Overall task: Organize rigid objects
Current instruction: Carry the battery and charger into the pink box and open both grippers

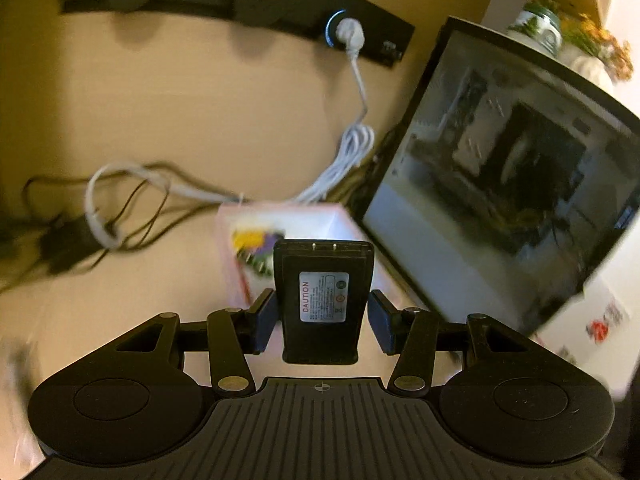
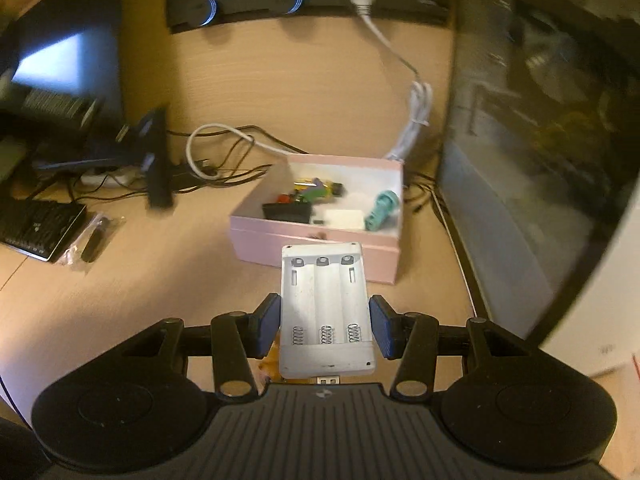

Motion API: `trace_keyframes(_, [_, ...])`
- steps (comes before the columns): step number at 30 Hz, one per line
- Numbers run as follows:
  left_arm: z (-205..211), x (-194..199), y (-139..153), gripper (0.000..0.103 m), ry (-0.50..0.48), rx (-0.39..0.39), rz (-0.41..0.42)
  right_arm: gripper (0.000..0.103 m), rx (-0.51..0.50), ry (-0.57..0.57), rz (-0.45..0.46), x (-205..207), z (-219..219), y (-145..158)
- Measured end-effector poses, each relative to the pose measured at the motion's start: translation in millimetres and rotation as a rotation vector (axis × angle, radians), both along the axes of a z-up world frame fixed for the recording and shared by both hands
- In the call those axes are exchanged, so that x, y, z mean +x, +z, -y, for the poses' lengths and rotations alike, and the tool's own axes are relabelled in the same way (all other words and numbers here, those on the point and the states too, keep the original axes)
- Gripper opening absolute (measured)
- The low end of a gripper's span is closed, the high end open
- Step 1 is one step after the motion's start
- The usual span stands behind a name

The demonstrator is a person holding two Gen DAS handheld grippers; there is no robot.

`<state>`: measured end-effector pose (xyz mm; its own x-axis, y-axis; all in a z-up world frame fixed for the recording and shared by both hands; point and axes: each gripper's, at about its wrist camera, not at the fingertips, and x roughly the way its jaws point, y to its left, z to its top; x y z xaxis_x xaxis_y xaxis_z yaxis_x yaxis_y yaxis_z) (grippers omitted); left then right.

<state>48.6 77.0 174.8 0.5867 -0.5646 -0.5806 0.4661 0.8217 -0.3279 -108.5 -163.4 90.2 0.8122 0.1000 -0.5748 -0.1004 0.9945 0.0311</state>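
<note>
Left wrist view: the left tongs (image 1: 322,316) are closed partway on a black battery pack (image 1: 323,300), one blue pad pressed to each long side. The pack's long axis runs straight forward along the fingers, contact end away from the camera, the CAUTION label facing up. Directly ahead, and partly hidden behind the pack, sits the pink box (image 1: 288,236) on the wooden surface (image 1: 168,120), with colourful pieces showing inside. The box appears close in front of the pack's tip. A monitor (image 1: 512,184) stands to the right, and white cable (image 1: 352,148) trails behind the box.

Right wrist view: the right tongs (image 2: 326,326) grip a white battery holder (image 2: 326,312) by its long sides, three empty slots facing up, long axis pointing forward, a USB plug at the near end. The pink box (image 2: 316,240) lies straight ahead on the surface (image 2: 160,280), its near wall just beyond the holder's far end. Inside lie a teal connector (image 2: 382,206), a black part and mixed small pieces. From these views the left tongs seem nearer the box opening, so that hand probably deposits first.
</note>
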Motion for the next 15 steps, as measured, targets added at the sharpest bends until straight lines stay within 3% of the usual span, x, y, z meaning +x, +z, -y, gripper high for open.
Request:
trace_keyframes(7, [59.8,85.9,-5.7,0.054,0.031,-0.025,-0.028,0.048,0.037,-0.044,-0.031,-17.1,20.0,-18.4])
trace_keyframes(15, [110.0,165.8,-46.1,0.053,0.107,0.011,-0.136,0.048,0.011,-0.112,-0.05,-26.2,39.8,-31.5])
